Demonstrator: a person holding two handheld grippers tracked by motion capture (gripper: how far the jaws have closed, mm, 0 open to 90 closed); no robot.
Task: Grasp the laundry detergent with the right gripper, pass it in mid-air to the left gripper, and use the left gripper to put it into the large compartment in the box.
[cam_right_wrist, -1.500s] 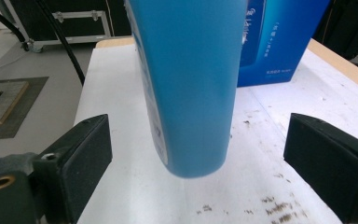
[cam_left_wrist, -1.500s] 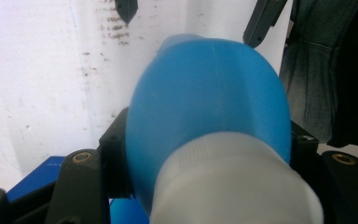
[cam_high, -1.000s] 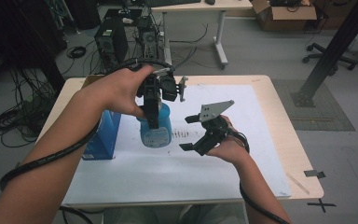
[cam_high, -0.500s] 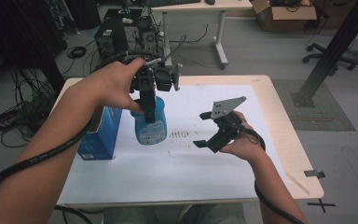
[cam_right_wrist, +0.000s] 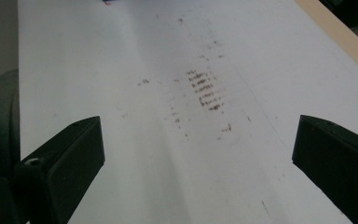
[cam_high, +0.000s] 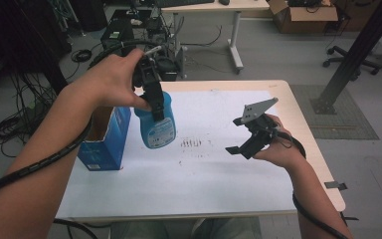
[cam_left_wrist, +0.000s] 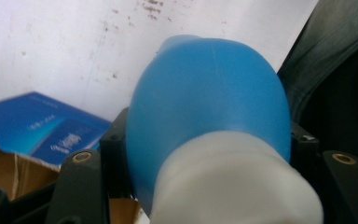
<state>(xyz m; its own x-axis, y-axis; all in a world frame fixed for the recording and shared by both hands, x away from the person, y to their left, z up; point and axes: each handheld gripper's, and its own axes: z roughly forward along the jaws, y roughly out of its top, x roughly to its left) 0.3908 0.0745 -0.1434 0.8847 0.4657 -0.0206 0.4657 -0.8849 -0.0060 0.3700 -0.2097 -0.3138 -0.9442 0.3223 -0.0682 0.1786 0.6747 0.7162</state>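
A blue plastic bottle (cam_high: 158, 128) with a white cap hangs slightly tilted just above the white sheet, beside the blue box. My left gripper (cam_high: 154, 103) comes down from above and is shut on the bottle's neck. In the left gripper view the bottle (cam_left_wrist: 205, 98) bulges between the two black jaws, with its white cap (cam_left_wrist: 233, 186) nearest the camera. My right gripper (cam_high: 234, 135) is held over the right half of the sheet, open with nothing between its jaws. The right gripper (cam_right_wrist: 198, 154) view looks along the bare sheet past both fingers.
An open-topped blue cardboard box (cam_high: 104, 142) stands at the table's left edge, also seen as the box (cam_left_wrist: 37, 126) below the bottle. A white sheet (cam_high: 219, 174) with dark smudges (cam_high: 194, 144) covers the wooden table (cam_high: 311, 134). Cables and equipment lie on the floor beyond.
The left hand has lifted the bottle up and slightly toward the box. The right hand has drifted rightward, away from the bottle, with its jaws still apart.
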